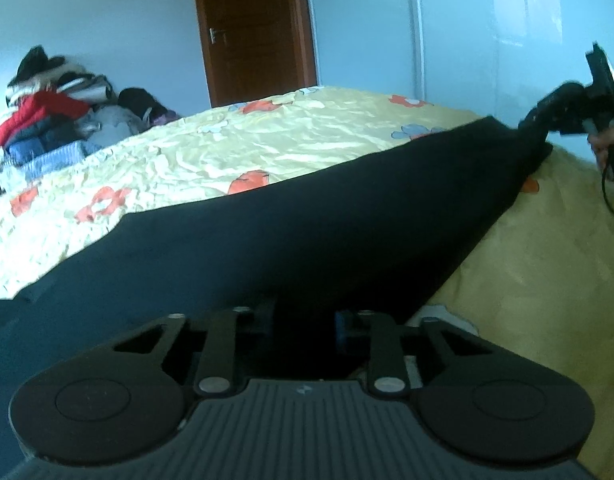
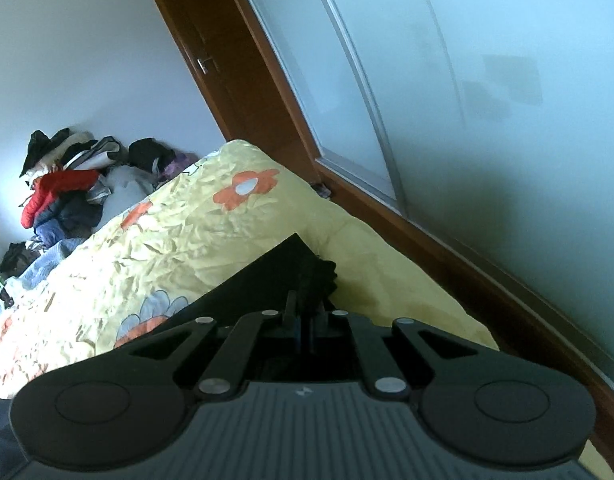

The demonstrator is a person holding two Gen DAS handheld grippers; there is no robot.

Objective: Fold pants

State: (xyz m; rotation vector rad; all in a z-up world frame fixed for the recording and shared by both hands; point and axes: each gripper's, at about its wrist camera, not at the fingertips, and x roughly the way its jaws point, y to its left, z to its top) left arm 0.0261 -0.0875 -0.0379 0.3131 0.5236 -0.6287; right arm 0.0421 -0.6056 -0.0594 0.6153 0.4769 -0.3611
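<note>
Plainly, one bed (image 1: 267, 140) under a yellow flowered cover carries the single pair of dark pants (image 1: 307, 220), stretched long across it. Two grippers work it: the right gripper (image 2: 305, 320) has its fingers pinched tight on the far corner of the cloth, while the left gripper (image 1: 305, 322) has narrowed onto the near end, though whether its pads bite yet is unclear. Should that left hold prove shallow, the cloth may slip out and sag when lifted, spoiling the fold.
</note>
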